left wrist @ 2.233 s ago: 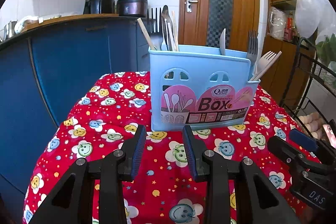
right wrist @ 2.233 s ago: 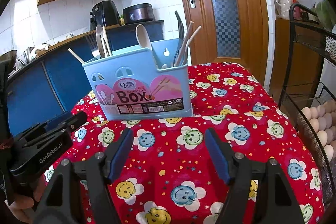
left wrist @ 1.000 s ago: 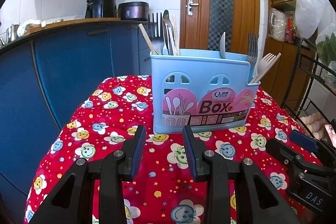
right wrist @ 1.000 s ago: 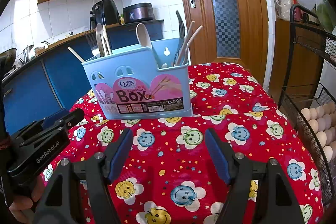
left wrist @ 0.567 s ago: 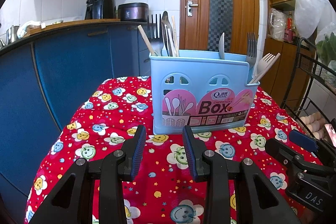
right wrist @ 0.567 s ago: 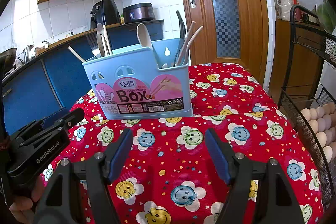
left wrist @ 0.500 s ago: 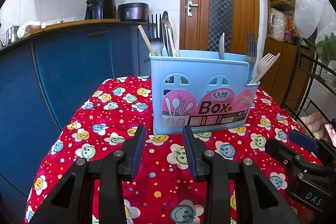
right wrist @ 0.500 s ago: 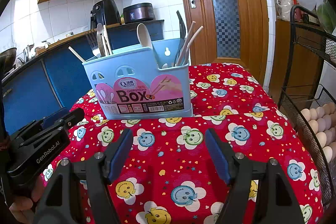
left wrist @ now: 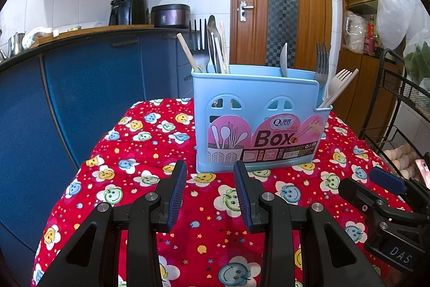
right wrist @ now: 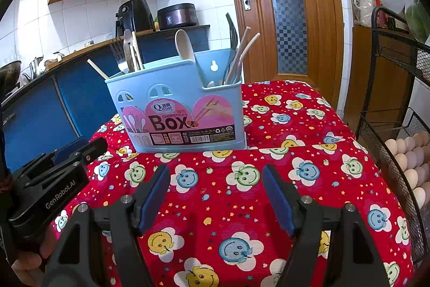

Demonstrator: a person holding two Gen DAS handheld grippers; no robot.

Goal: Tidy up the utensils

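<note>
A light blue utensil box (left wrist: 258, 123) labelled "Box" stands on a red smiley-print tablecloth (left wrist: 150, 141). It also shows in the right wrist view (right wrist: 180, 109). Forks, chopsticks and a knife (left wrist: 212, 47) stand in its left part; a fork (left wrist: 322, 58) and a beige plastic fork (left wrist: 339, 82) in its right. A beige spoon (right wrist: 185, 45) stands in the middle. My left gripper (left wrist: 210, 179) is open and empty, just in front of the box. My right gripper (right wrist: 216, 184) is open wide and empty, further back from the box.
Blue kitchen cabinets (left wrist: 88, 88) stand to the left under a counter with an air fryer (left wrist: 129, 7). A black wire rack with eggs (right wrist: 411, 152) stands at the right. A wooden door (left wrist: 279, 2) is behind.
Both grippers stay open and nearly still. The left wrist view has shifted very slightly; the box and utensils have not moved.
</note>
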